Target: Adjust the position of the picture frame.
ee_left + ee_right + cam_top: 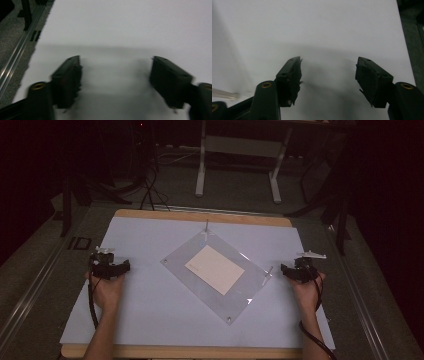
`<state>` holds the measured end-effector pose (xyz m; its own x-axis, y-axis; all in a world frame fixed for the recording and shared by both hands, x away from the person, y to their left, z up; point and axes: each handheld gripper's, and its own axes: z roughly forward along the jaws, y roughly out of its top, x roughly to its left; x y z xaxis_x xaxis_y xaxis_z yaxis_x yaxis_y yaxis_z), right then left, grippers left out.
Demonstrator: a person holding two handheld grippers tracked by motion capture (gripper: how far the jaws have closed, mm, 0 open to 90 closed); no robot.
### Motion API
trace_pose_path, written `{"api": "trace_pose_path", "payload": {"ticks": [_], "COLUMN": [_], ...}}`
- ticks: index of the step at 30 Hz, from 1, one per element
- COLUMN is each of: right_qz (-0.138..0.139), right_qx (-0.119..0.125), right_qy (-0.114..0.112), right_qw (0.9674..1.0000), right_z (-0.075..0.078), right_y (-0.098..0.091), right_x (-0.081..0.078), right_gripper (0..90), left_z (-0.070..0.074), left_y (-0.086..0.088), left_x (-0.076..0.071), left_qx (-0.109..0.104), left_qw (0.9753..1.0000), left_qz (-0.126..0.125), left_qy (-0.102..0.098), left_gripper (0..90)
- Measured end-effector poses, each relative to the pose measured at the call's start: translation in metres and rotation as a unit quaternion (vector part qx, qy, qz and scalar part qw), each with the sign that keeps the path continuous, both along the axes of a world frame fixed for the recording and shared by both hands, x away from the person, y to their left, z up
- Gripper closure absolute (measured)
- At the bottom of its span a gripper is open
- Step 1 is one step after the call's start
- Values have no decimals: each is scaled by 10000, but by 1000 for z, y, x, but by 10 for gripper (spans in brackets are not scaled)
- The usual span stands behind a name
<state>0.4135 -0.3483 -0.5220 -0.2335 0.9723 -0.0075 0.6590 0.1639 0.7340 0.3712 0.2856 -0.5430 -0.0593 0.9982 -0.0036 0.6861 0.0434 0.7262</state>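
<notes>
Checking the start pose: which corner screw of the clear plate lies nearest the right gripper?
The screw at the clear plate's right corner, just left of the open right gripper; the others sit farther away.

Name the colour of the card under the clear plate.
Cream card, clearest in the high view.

left claw (111, 268) on bare sheet (145, 315), left of plate | right claw (295, 271) just beside plate's right corner | mid-bench taken by clear plate (187, 272) with card (214, 269) on top | pins (206, 226) upright at plate corners | near and far sheet strips open
</notes>
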Motion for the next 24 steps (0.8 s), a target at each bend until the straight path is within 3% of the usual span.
{"api": "trace_pose_path", "payload": {"ticks": [2,4,9,10,12,17,19,22,24], "right_qz": [132,174,368,452,520,761,842,896,897], "right_qx": [2,-5,17,113,184,284,249,412,550], "right_qy": [-80,-85,-58,-41,-11,-54,-79,-69,-39], "right_qw": [9999,9998,9993,9989,9985,9967,9961,9951,9944], "right_z": [5,6,9,10,11,20,23,27,29], "right_y": [4,5,9,11,12,17,18,14,10], "right_x": [-1,-1,-2,-3,-3,-5,-8,-11,-12], "right_gripper": [426,427,430,431,443,484,492,496,495], "left_z": [1,2,6,10,12,19,21,25,27], "left_y": [2,2,0,-5,-9,-18,-22,-28,-30], "left_x": [-2,-2,-3,-3,-3,-1,0,2,4], "left_qx": [-7,49,-112,-192,-195,-385,-411,-392,-631], "left_qw": [10000,9999,9986,9968,9953,9909,9892,9865,9808], "left_qz": [-88,-127,-496,-765,-930,-1271,-1387,-1563,-1817], "left_qy": [-39,-23,-116,-164,-200,-212,-224,-291,-310], "left_gripper": [487,495,520,514,516,541,530,525,540]}}
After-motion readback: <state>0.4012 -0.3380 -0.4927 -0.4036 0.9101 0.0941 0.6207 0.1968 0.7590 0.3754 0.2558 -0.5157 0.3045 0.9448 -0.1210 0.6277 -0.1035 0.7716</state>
